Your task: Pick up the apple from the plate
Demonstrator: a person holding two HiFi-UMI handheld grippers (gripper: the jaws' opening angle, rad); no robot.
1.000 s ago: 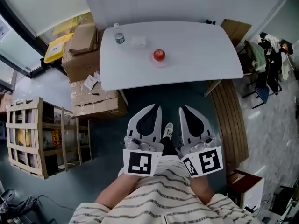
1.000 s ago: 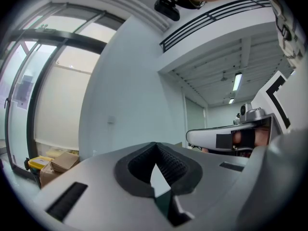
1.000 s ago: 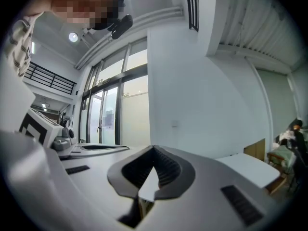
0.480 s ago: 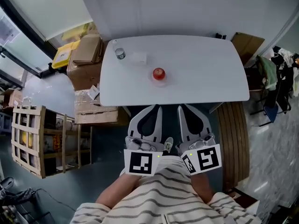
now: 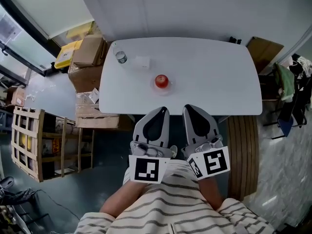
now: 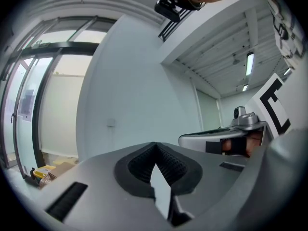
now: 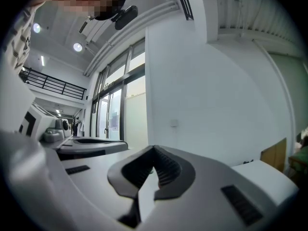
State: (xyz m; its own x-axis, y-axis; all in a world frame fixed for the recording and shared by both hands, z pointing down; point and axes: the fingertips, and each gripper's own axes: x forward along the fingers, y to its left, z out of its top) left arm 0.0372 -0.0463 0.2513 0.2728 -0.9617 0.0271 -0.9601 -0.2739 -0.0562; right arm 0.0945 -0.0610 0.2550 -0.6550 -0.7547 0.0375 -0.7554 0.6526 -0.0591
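I have the left gripper (image 5: 164, 110) and the right gripper (image 5: 188, 107) side by side, held level at the near edge of the white table (image 5: 214, 77). Their tips just overlap that edge in the head view. In the left gripper's own view its jaws are pressed together at the tips, with nothing between them. The right gripper's view shows the same, jaws together and empty.

The apple (image 5: 161, 80) is red and sits on a small clear plate (image 5: 161, 88) on the table. It is just beyond the two grippers, roughly in line with the gap between them, and neither touches it.

Further off and to the left on the table stands a small bottle (image 5: 120, 57), with a small white box (image 5: 142, 62) just to its right. Both are well apart from the apple.

Cardboard boxes (image 5: 90, 52) are stacked on the floor off the table's left end, and a wooden crate (image 5: 27, 145) is nearer me on that side. A slatted wooden bench (image 5: 241, 150) lies at the right.
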